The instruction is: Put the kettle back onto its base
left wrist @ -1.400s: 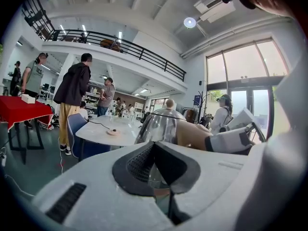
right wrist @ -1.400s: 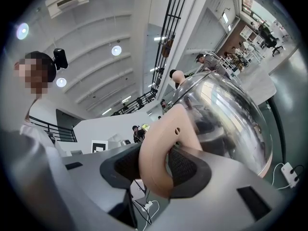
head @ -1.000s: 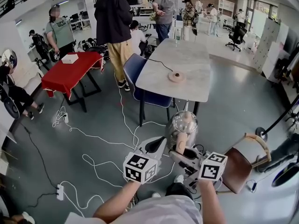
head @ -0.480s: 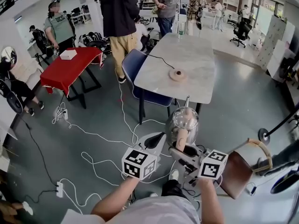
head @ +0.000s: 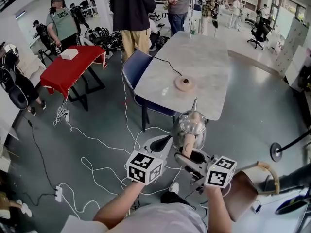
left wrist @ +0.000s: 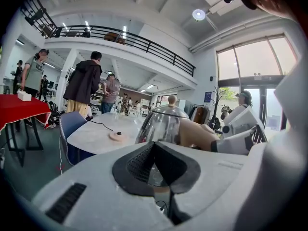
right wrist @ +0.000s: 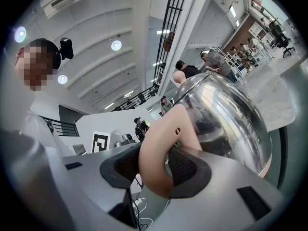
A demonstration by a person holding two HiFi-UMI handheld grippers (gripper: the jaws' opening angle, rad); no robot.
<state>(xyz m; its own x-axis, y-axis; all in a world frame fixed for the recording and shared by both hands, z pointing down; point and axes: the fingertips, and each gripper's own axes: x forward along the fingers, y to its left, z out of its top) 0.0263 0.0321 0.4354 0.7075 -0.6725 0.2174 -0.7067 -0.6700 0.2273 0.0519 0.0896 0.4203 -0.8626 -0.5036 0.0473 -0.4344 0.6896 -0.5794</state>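
Observation:
A glass-and-steel kettle [head: 190, 125] with a tan handle [head: 187, 147] hangs in the air above the floor, short of the grey table [head: 209, 57]. My right gripper [head: 188, 158] is shut on that handle; in the right gripper view the pads clamp the handle [right wrist: 161, 153] below the kettle body [right wrist: 226, 114]. My left gripper [head: 163, 142] is shut on nothing, just left of the kettle, which fills the left gripper view [left wrist: 161, 124] beyond the jaws. The round tan base [head: 184, 83] lies on the table with its black cord; the same base [left wrist: 117, 135] shows in the left gripper view.
A blue chair [head: 132, 68] stands at the table's near left corner. White cables [head: 97, 144] trail over the floor. A red-covered table [head: 73, 69] is at left, a wooden chair [head: 250, 188] at my right. Several people stand beyond the tables.
The table and base have come nearer and lower in the head view. Both grippers and the kettle keep the same places relative to each other.

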